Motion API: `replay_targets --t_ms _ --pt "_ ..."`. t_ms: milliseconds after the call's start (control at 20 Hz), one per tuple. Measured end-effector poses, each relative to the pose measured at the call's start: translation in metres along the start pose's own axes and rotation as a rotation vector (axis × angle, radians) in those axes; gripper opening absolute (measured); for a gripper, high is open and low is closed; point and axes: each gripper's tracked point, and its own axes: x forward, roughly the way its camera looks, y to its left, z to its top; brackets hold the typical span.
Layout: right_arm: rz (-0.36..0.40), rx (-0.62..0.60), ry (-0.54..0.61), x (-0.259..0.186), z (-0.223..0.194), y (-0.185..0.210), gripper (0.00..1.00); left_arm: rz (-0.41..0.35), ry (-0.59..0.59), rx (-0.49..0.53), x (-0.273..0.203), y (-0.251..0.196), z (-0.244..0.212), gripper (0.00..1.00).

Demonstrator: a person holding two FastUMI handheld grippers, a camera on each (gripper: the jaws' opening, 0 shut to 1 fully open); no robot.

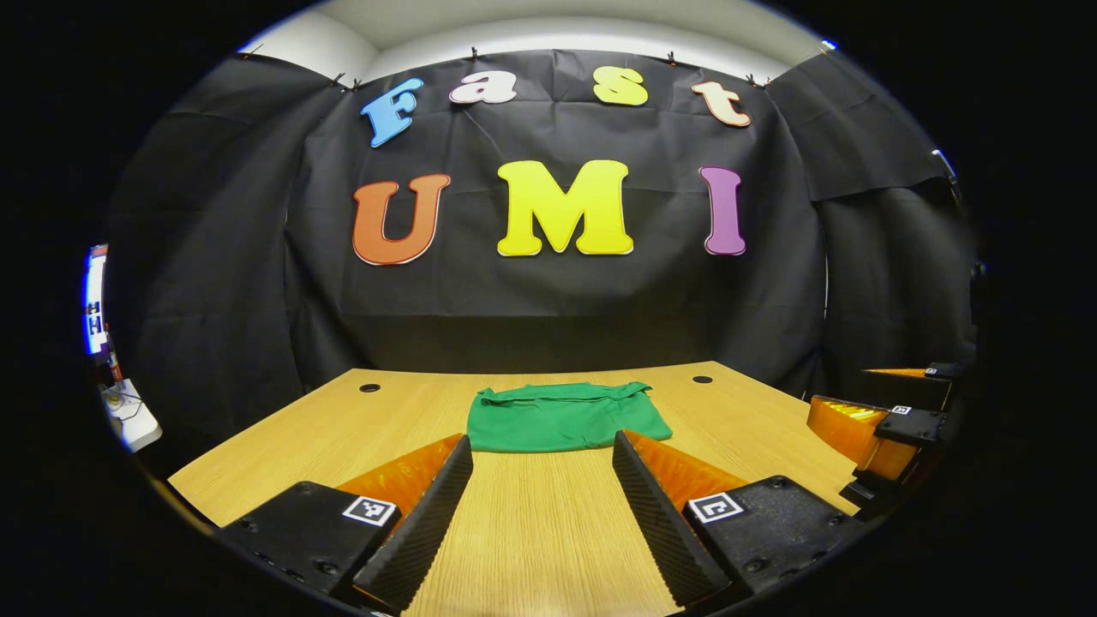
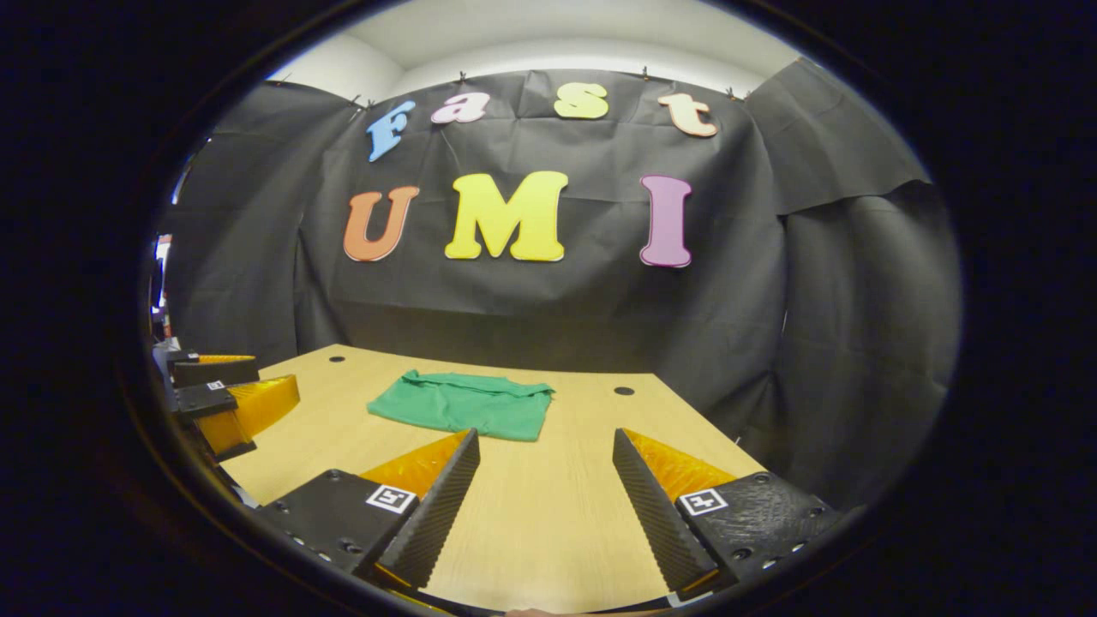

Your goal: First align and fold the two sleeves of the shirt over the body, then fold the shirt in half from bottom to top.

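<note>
Black cloth backs my booth, and a wooden table (image 1: 531, 514) runs up to it. On the far half of that table I see the green shirt (image 1: 566, 417), folded into a flat packet, its long axis running side to side, neckline edge toward the wall. My left gripper (image 1: 542, 454) hovers over bare wood, fingers spread apart, short of the shirt. My right gripper (image 2: 546, 450) does likewise, fingers apart, with the shirt ahead to its left.
</note>
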Motion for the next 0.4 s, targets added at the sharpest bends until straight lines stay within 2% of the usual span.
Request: replay_targets --t_ms 300,400 --pt "0.013 -0.019 -0.009 0.0066 -0.0016 -0.0022 0.97 0.007 0.004 -0.002 0.0009 0.003 -0.0021 1.0" --pt "0.021 -0.019 -0.015 0.0096 -0.0011 -0.0043 0.95 0.02 -0.006 -0.005 0.0008 0.0063 -0.0007 1.0"
